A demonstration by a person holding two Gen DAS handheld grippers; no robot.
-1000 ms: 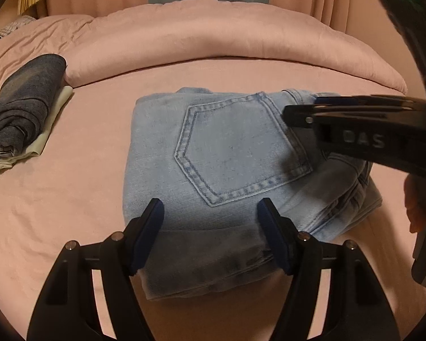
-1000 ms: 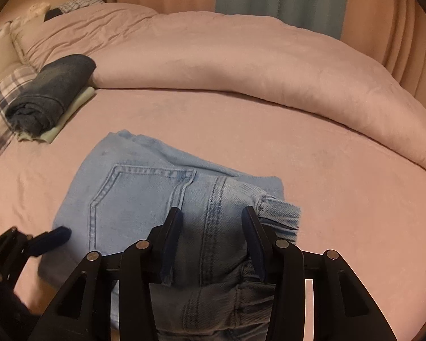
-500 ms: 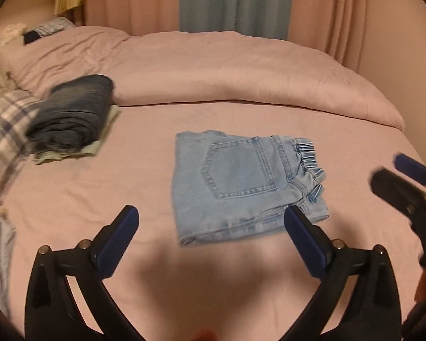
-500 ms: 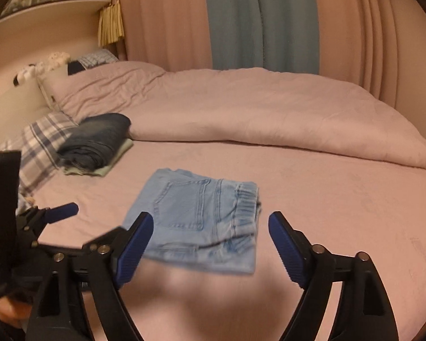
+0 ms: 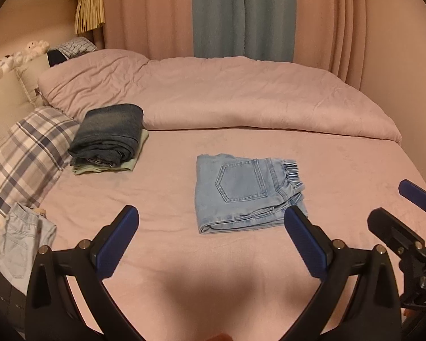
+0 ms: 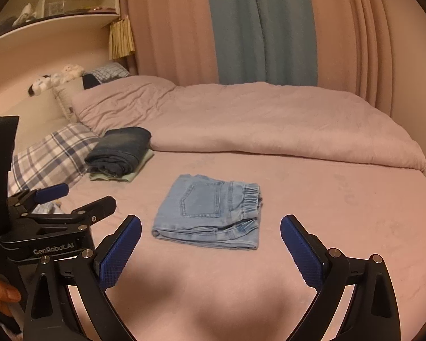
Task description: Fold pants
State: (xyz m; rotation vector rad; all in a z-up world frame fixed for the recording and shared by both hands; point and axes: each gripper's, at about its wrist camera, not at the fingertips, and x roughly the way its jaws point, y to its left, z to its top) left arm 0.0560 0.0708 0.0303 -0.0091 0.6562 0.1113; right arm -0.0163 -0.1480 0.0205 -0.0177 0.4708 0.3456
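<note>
The light blue pants (image 5: 247, 194) lie folded into a flat, roughly square packet on the pink bed (image 5: 184, 255), back pocket up, elastic waistband to the right, thick fold edge facing the fingers. The left gripper (image 5: 211, 237) spreads wide, empty, pants beyond its fingertips. The right gripper (image 6: 211, 245), jaws just widened, holds nothing either.

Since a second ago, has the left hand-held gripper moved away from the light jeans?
Yes. The left hand-held gripper has pulled back and up from the folded light jeans, which now lie clear beyond its fingertips on the pink bed. Its jaws have just opened, with nothing between them.
</note>
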